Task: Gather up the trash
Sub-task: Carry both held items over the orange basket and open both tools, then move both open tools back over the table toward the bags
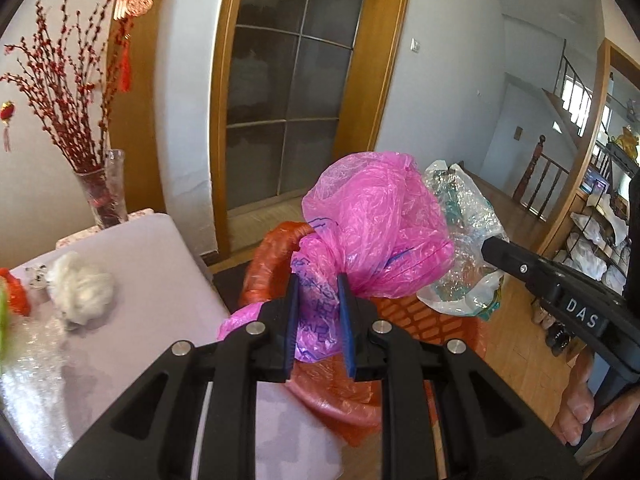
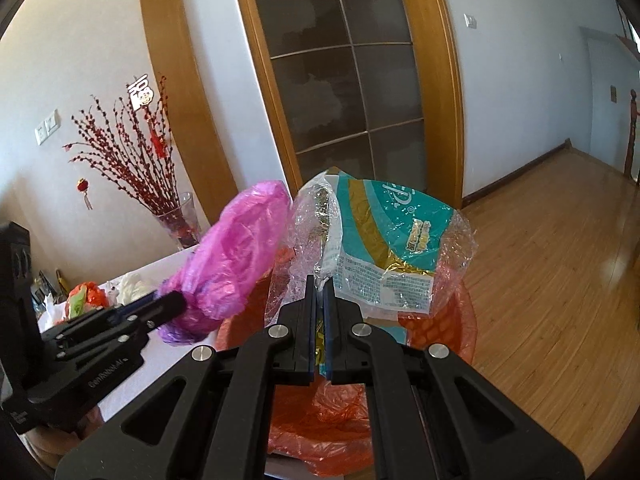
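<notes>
The left gripper (image 1: 318, 312) pinches the knotted neck of a pink plastic bag (image 1: 376, 220), its blue pads pressed into the crumpled film, and the bag's puffed body stands up past the fingertips. Just beside it, the right gripper (image 2: 319, 308) has its jaws pressed together on a clear and teal printed wrapper (image 2: 384, 248), which fans out above the fingers. Both pieces of trash hang over an orange bin (image 1: 436, 320) lined with an orange bag, standing on the wooden floor (image 2: 560, 280) against the edge of a white table (image 1: 152, 264). On the table lie a white crumpled wad (image 1: 80, 288), perhaps tissue, and some red and green scraps (image 2: 86, 298). A glass vase (image 1: 106, 192) of red branches stands at the table's far corner.
</notes>
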Demonstrator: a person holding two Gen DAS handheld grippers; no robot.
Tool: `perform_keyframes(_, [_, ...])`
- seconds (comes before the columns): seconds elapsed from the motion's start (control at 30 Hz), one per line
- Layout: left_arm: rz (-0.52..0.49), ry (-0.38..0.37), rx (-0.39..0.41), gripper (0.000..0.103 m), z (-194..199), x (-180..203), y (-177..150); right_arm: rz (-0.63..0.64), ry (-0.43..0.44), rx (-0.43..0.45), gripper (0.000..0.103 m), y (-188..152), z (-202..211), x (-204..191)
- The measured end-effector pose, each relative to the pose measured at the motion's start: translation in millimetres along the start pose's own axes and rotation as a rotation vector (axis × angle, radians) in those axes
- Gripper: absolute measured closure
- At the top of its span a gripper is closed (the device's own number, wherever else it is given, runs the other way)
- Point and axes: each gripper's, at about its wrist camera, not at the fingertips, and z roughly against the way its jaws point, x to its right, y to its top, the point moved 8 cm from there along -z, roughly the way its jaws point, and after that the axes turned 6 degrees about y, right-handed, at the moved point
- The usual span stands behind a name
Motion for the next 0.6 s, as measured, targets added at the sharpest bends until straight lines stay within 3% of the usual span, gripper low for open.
perform_keyframes(0.27, [0.014,-0.029,-0.064,0.079,-30.4,5.7,-13.1,-0.057,0.028,-0.034,0.096,-4.1,-12.9,16.4])
perform_keyframes(0.6, [0.021,-0.001,-0.089,0.066,-35.5,-4.2,-23.9,-0.062,-0.002,-0.036,0.072,-13.2,-7.8,26.6])
